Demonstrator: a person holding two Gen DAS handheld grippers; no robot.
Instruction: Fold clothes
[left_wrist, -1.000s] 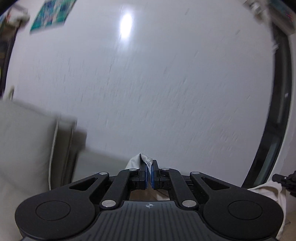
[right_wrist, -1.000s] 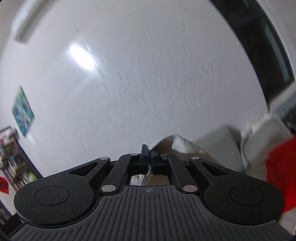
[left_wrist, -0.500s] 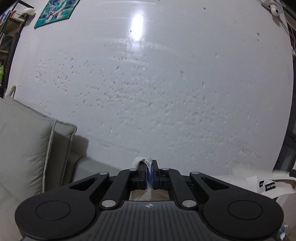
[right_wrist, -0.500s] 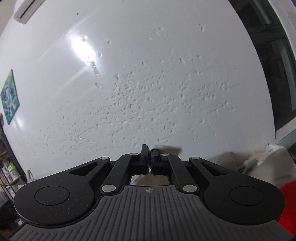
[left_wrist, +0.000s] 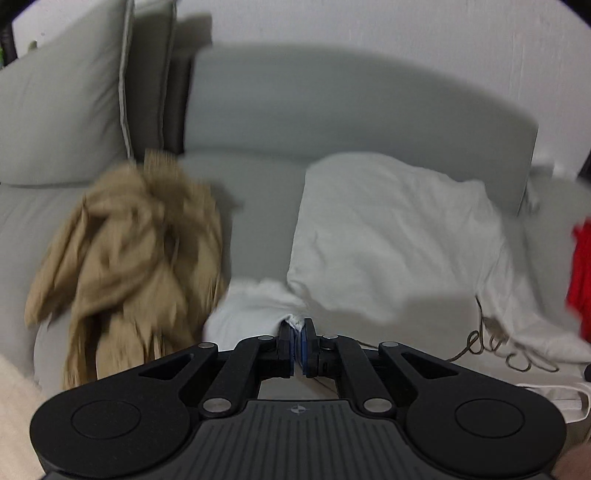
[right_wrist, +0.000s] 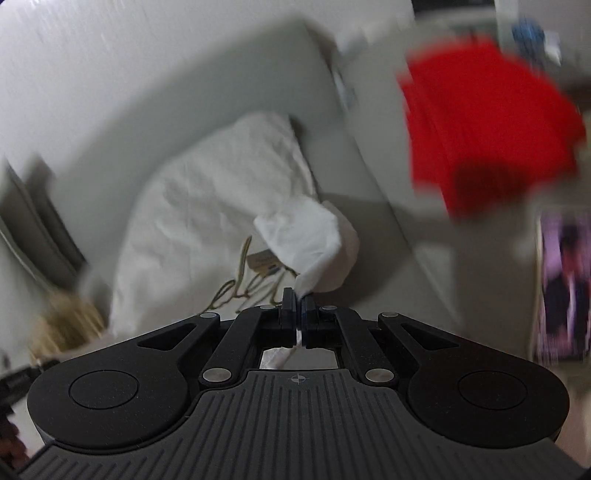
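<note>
Here the left hand-held gripper (left_wrist: 297, 328) is clamped on a bunched edge of the white garment (left_wrist: 391, 236), which lies spread over the grey sofa (left_wrist: 332, 122) seat and backrest. The right hand-held gripper (right_wrist: 297, 301) pinches another fold of the same white garment (right_wrist: 207, 206), lifting a loose flap. A crumpled tan garment (left_wrist: 133, 254) sits beside it to the left; a red garment (right_wrist: 484, 125) lies to the right, blurred.

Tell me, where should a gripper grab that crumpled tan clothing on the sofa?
Probably the raised ribbed edge at the top of the tan garment, coming from above. It sticks up clear of the heap, so thin fingers could pinch it; elsewhere folds are bunched and blurred.
</note>
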